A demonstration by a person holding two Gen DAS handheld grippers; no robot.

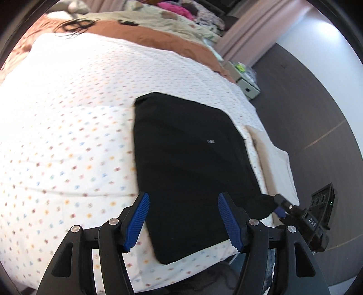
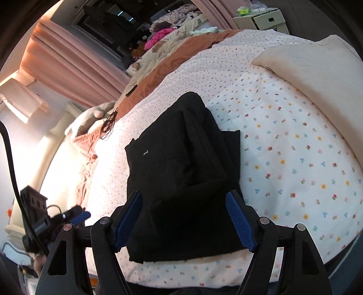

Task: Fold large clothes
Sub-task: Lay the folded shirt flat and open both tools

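Two open grippers (image 1: 182, 221) (image 2: 183, 221), black garment (image 1: 192, 163) folded, near edge hidden

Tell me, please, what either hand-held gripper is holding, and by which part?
Nothing is held: the left hand-held gripper and right hand-held gripper both stand open over the folded black garment.

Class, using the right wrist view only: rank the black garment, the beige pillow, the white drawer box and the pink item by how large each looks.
1. Black garment, though it lies nearest the camera.
2. Beige pillow.
3. White drawer box.
4. Pink item.
The last two are far off, so their true sizes stay unsure.
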